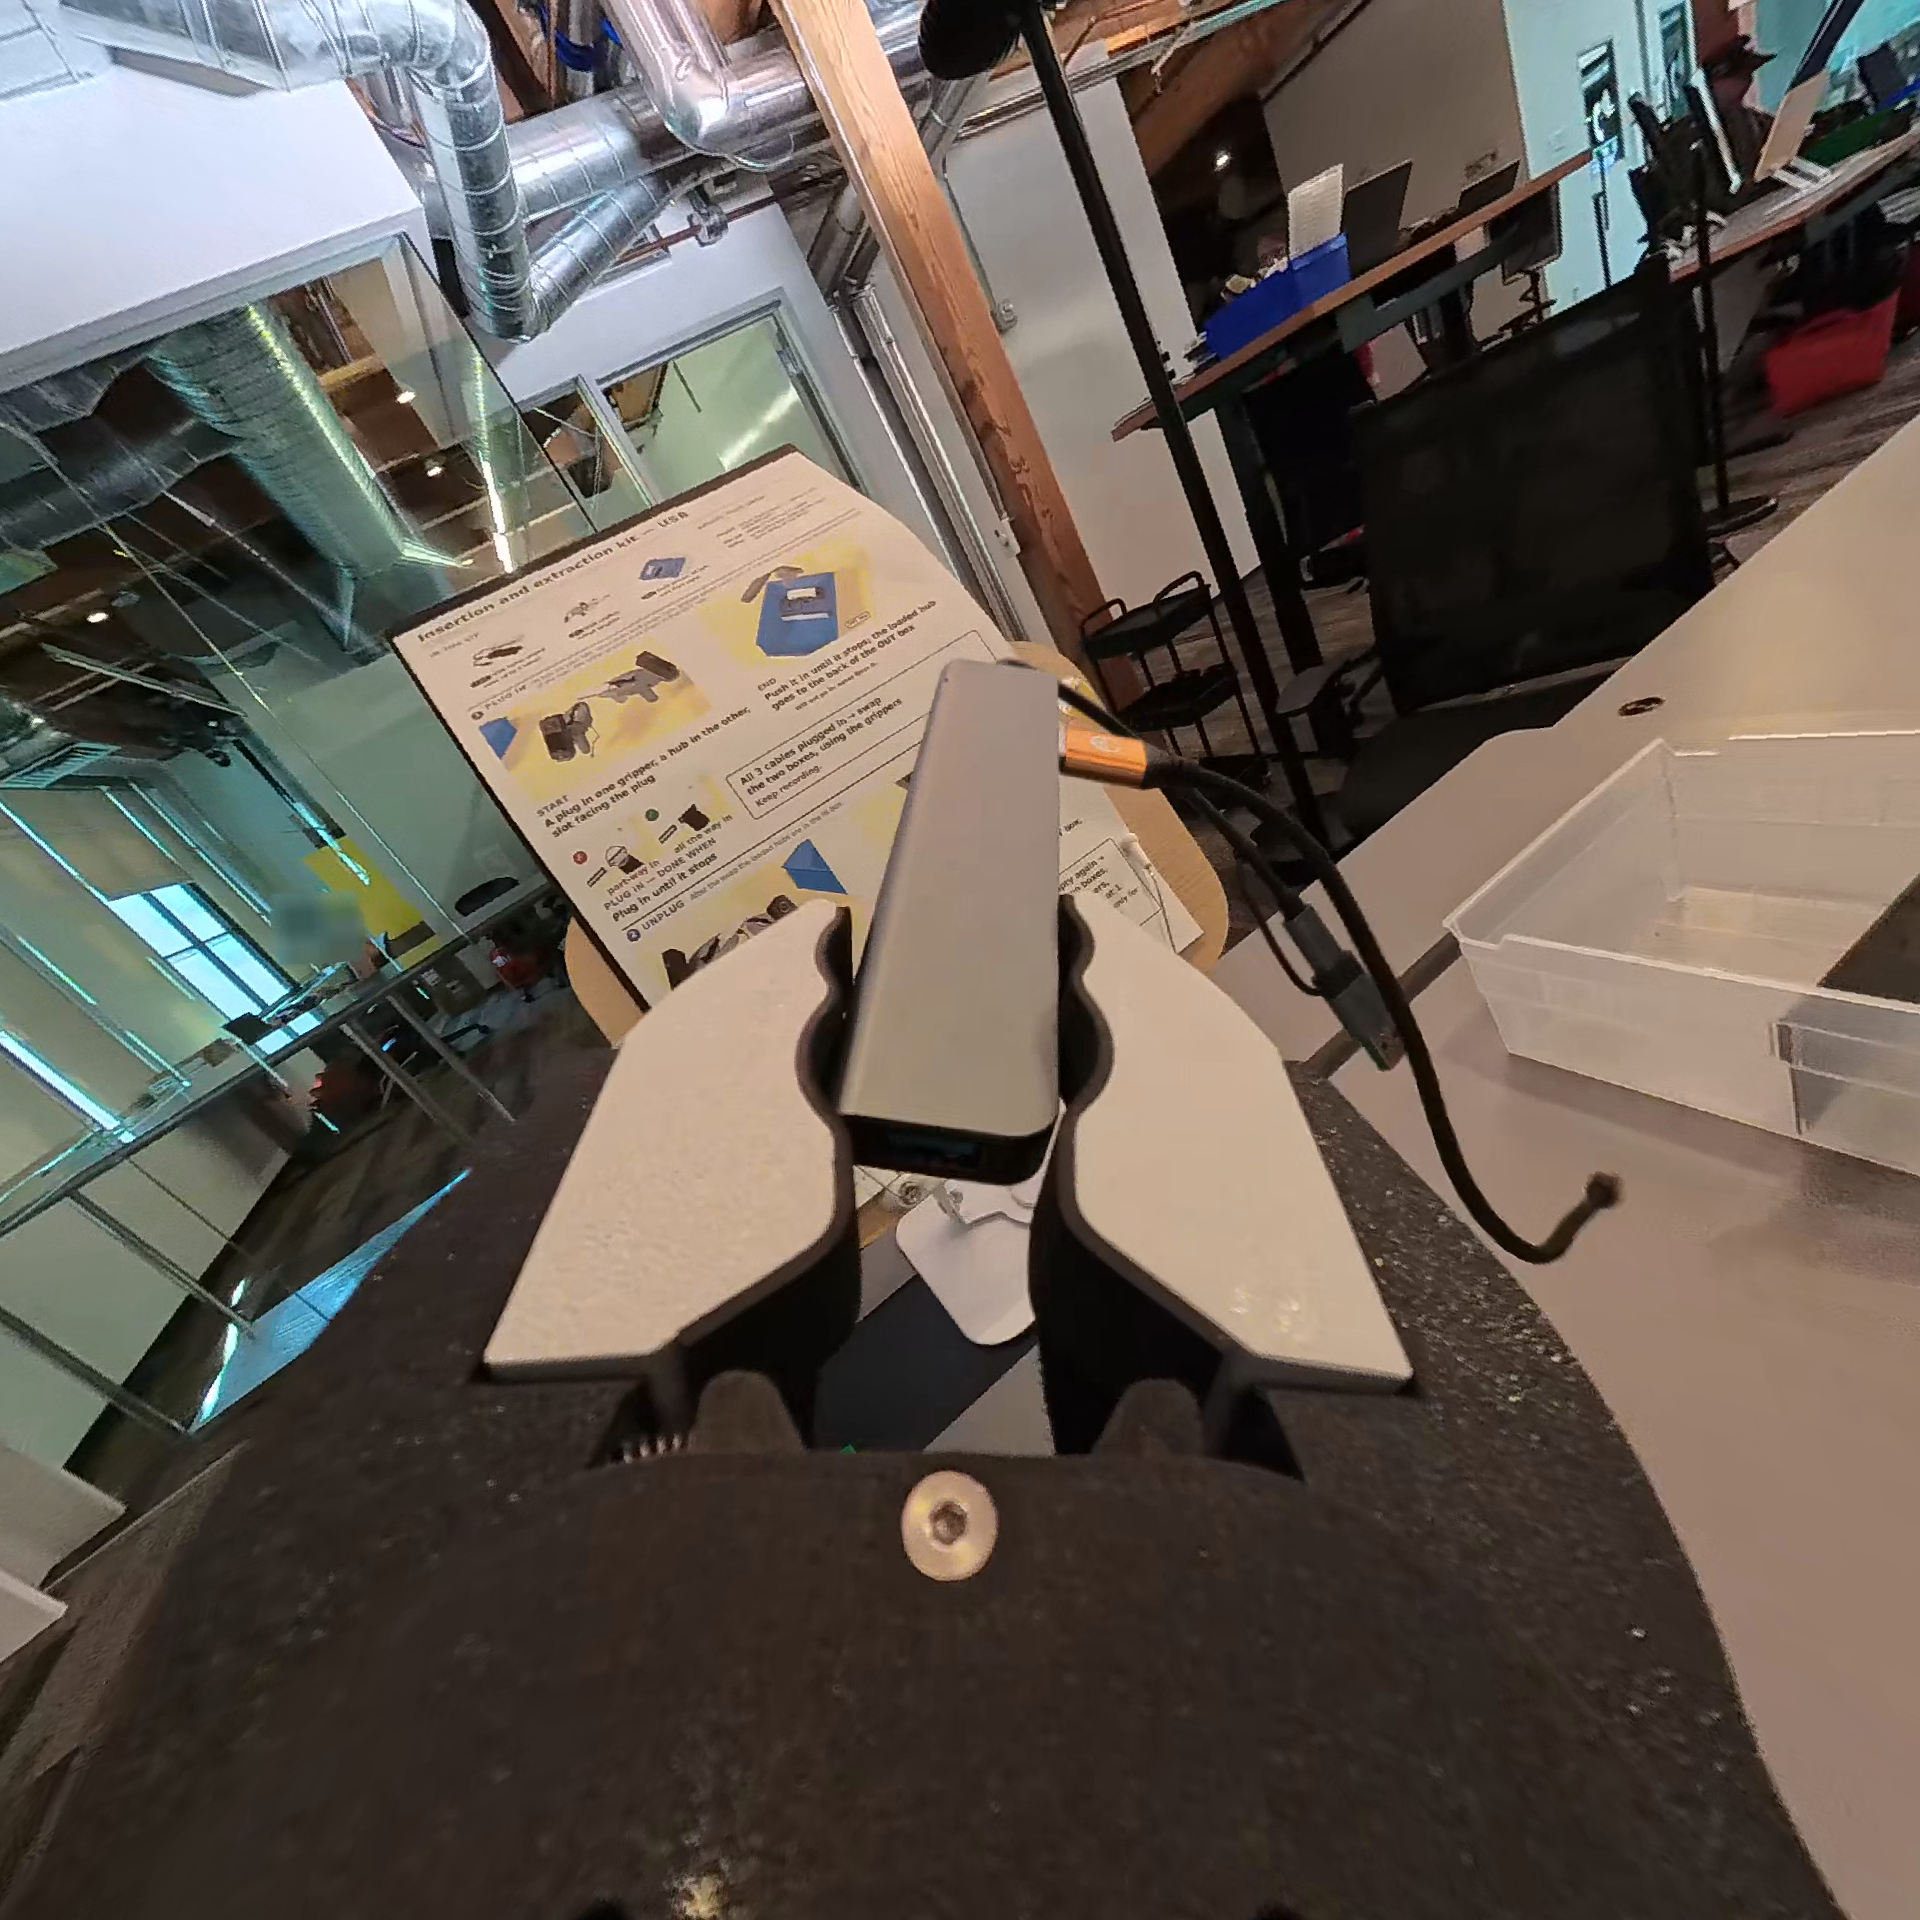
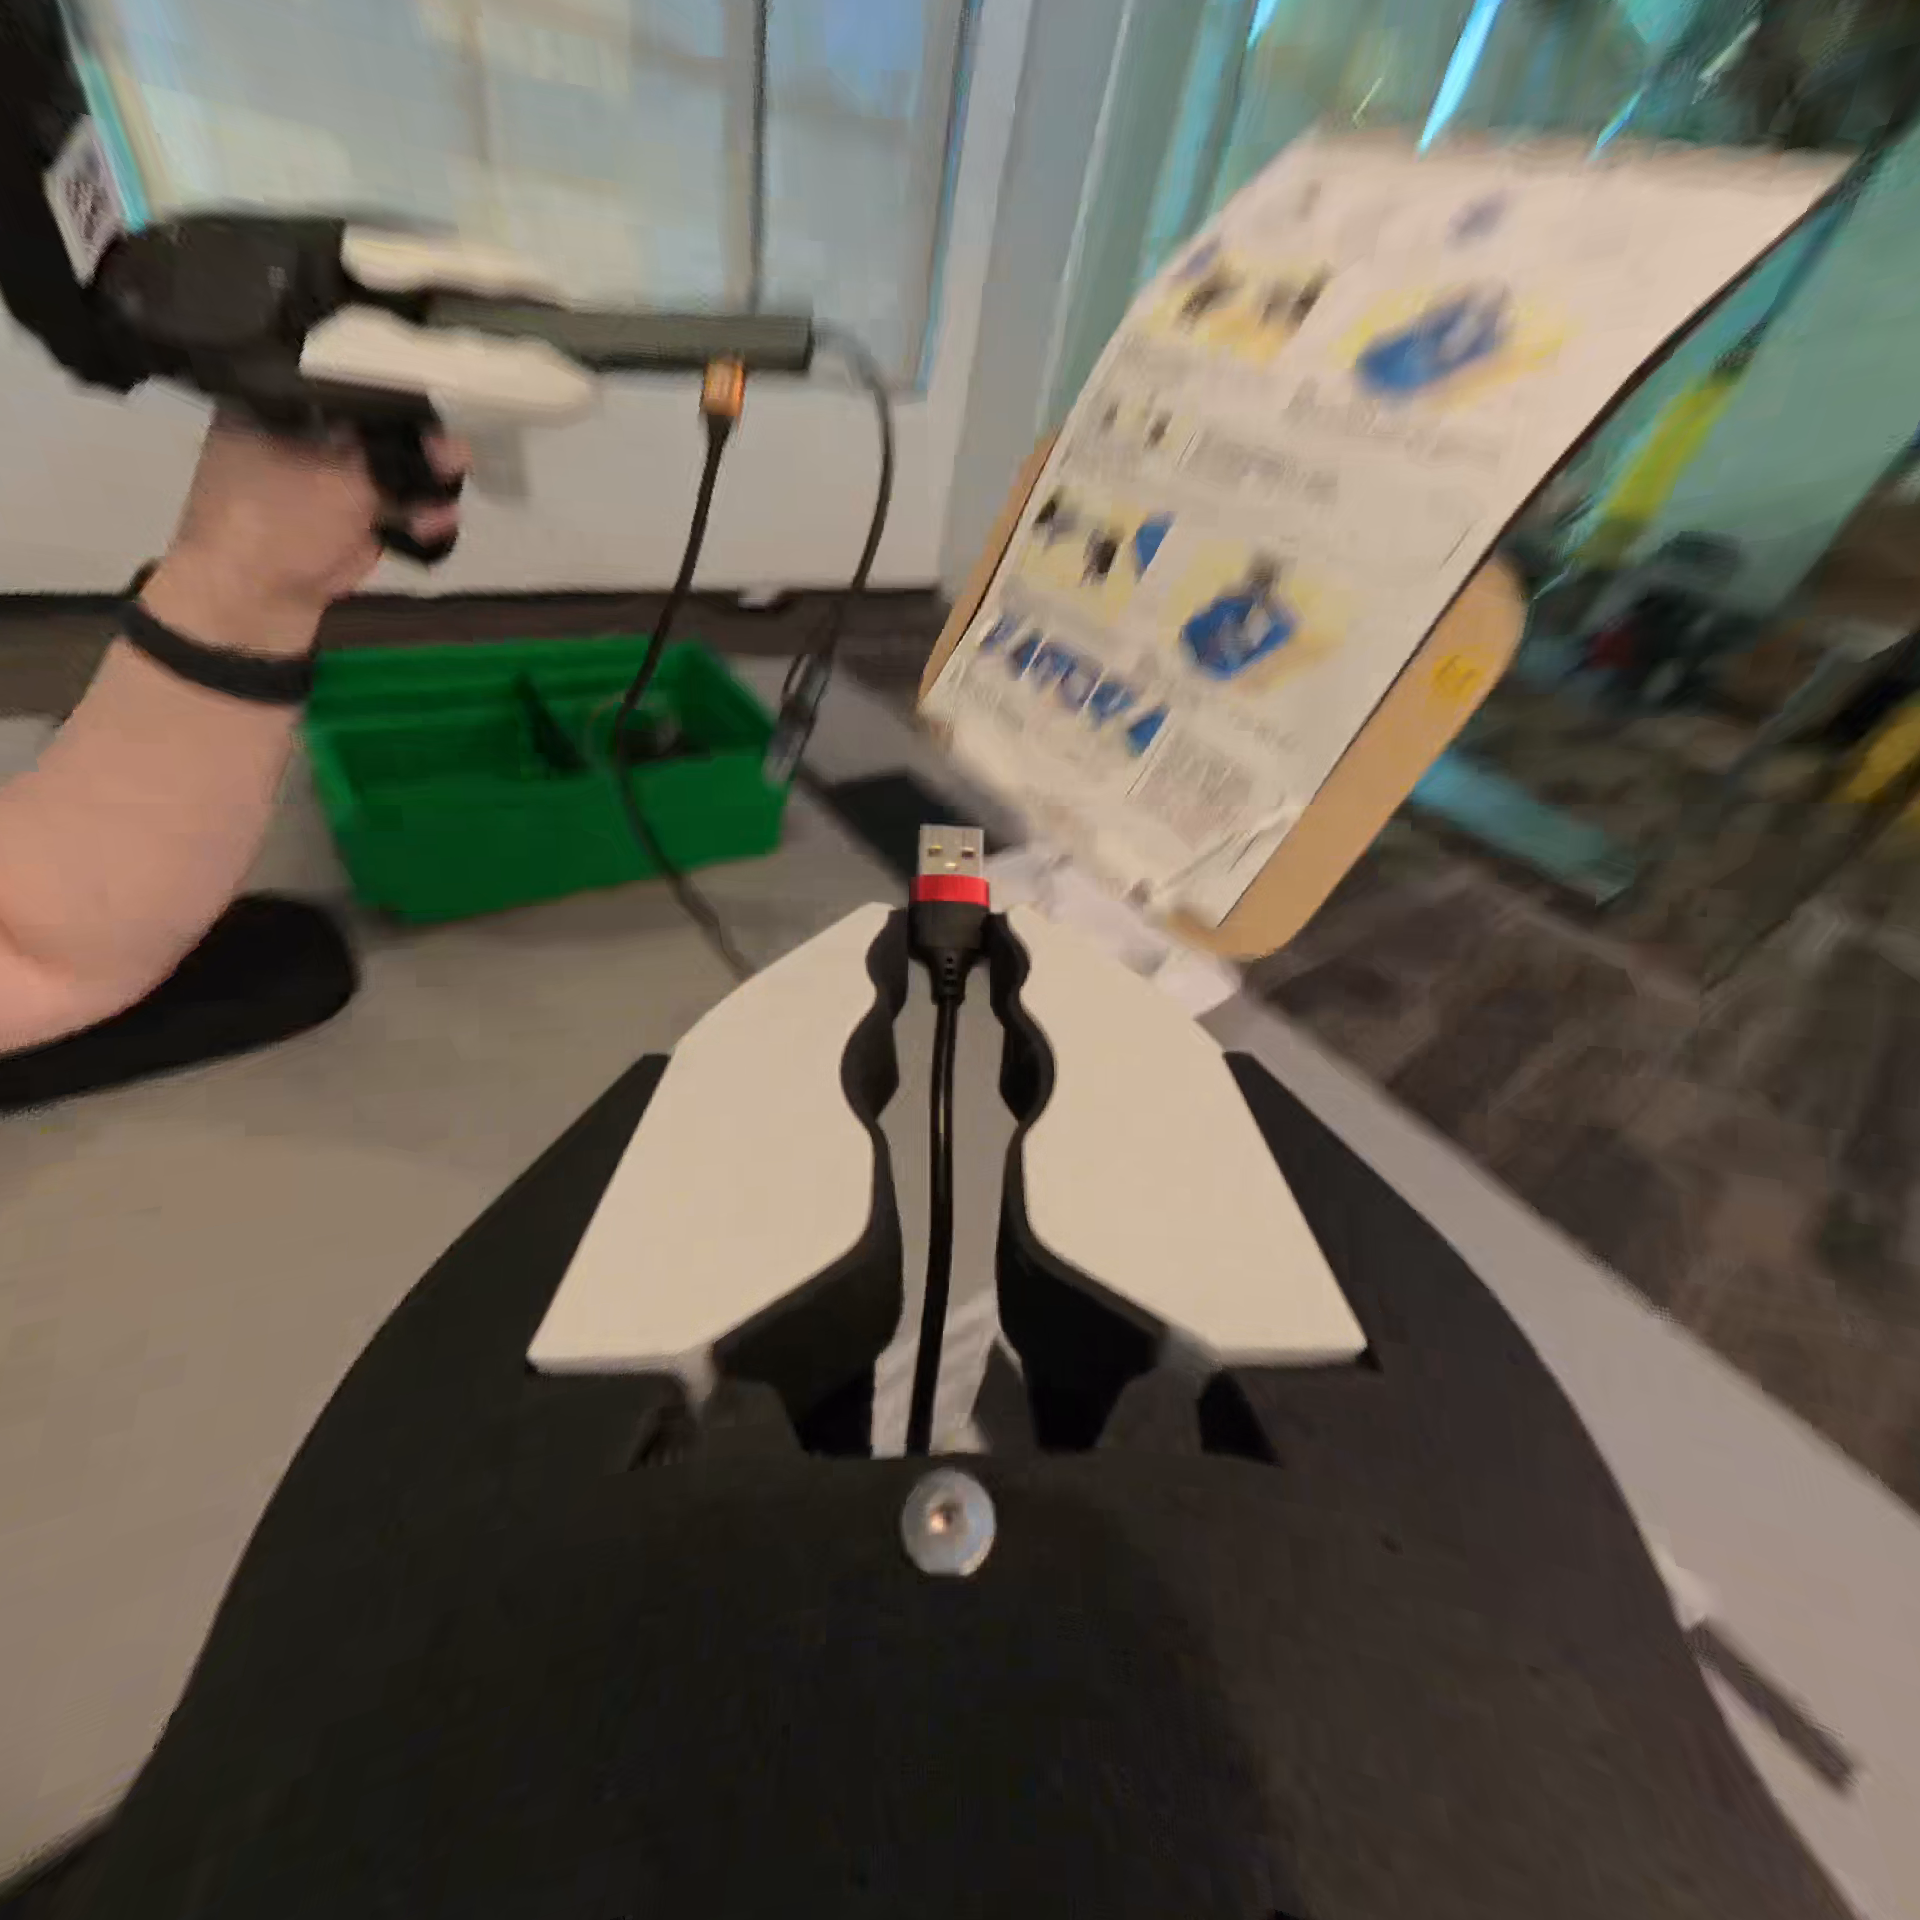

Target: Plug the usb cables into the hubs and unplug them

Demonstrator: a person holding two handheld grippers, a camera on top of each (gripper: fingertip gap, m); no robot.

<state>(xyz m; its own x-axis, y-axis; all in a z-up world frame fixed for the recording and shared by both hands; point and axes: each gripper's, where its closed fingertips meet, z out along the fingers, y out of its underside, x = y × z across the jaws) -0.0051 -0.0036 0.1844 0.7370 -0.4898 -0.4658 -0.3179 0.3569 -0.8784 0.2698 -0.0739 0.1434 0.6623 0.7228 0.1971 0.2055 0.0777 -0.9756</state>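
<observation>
My left gripper is shut on a grey USB hub, held up in the air and pointing away. An orange-collared plug sits in the hub's right side, its black cable hanging down. The hub's own short lead with a grey connector dangles beside it. My right gripper is shut on a black cable with a red-collared USB plug that sticks out past the fingertips. In the right wrist view the left gripper and hub show at upper left, held by a hand.
An instruction sheet on a board stands ahead, also in the right wrist view. A clear plastic bin sits on the grey table at right. A green bin sits at the left. A black pole rises behind. Tip to tip, the grippers are about 30 centimetres apart.
</observation>
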